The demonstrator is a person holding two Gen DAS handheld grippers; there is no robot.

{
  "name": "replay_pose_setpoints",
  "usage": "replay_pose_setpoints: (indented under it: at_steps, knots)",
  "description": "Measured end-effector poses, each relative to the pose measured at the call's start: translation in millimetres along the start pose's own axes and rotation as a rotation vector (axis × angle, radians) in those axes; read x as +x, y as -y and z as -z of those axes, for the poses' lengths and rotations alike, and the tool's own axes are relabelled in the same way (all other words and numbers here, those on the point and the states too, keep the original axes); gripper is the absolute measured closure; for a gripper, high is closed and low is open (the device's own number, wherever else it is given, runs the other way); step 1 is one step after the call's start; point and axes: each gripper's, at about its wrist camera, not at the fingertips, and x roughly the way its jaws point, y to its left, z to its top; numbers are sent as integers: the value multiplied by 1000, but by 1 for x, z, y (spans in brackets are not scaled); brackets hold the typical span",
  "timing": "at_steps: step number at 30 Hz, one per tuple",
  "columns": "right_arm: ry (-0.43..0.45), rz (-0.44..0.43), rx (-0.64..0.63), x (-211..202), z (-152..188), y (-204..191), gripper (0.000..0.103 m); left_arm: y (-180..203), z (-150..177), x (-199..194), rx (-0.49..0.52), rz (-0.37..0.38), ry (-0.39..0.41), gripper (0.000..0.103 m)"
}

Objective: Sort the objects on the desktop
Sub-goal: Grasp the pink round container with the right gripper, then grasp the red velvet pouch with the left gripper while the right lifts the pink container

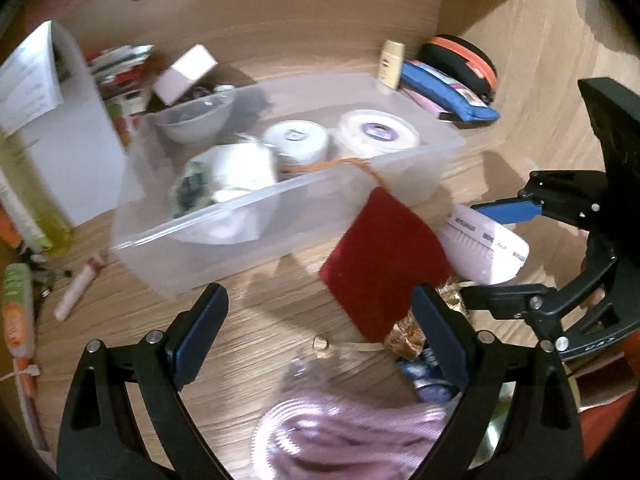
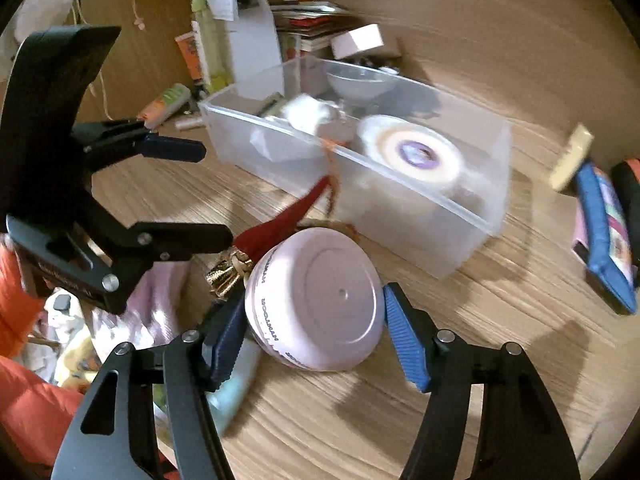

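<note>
Right gripper (image 2: 314, 322): angled steeply down toward the wooden desktop (image 2: 400, 420). Blue ribbed pads (image 2: 404, 344) stand about half open and bracket a pale pink round jar (image 2: 320, 300) lying tilted on its side, base toward the camera. The pads sit at the jar's rim on both sides; the grip appears closed on it. Lettering runs around the jar's side band, seen sideways and blurred; it seems to read "WOOLMAN" but cannot be confirmed.

Left gripper (image 1: 320, 340): also pitched downward, jaws wide apart with nothing between them. It hovers above the desktop over a dark red velvet pouch (image 1: 380, 264), whose orange cord (image 1: 320, 166) trails over the rim of a clear plastic bin (image 1: 360, 184). A pink knitted cloth (image 1: 352, 432) lies below the jaws, and crumpled gold foil (image 1: 404, 336) sits just beside the pouch.

Clear plastic bin: stands on the desk beyond both grippers. It holds two round lidded tubs (image 1: 378, 132), one with a purple centre label, a white bundle (image 1: 240, 168) and a clear bowl (image 1: 196, 120).

Desk surroundings: a blue pencil case (image 1: 448, 92), a black and orange case (image 1: 464, 60) and a small cream bottle (image 1: 391, 63) at the far right; a white file holder (image 1: 68, 120) and stacked booklets (image 1: 120, 68) at the far left. Their printing is too blurred to read.
</note>
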Motion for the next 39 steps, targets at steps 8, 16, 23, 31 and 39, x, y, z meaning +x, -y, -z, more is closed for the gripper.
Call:
replay_pose_setpoints:
  at_steps: [8, 16, 23, 31, 39]
  knots:
    - [-48, 32, 51, 2, 18, 17, 40, 26, -11, 29, 50, 43, -73, 9]
    - [-41, 16, 40, -11, 22, 15, 40, 24, -24, 52, -20, 122, -161, 9]
    - [-59, -43, 84, -10, 31, 28, 39, 28, -33, 62, -66, 151, -226, 9]
    - [-54, -145, 165, -2, 29, 44, 34, 30, -41, 74, -134, 136, -243, 10]
    - [-5, -136, 178, -5, 30, 53, 40, 31, -35, 64, -124, 102, -213, 56]
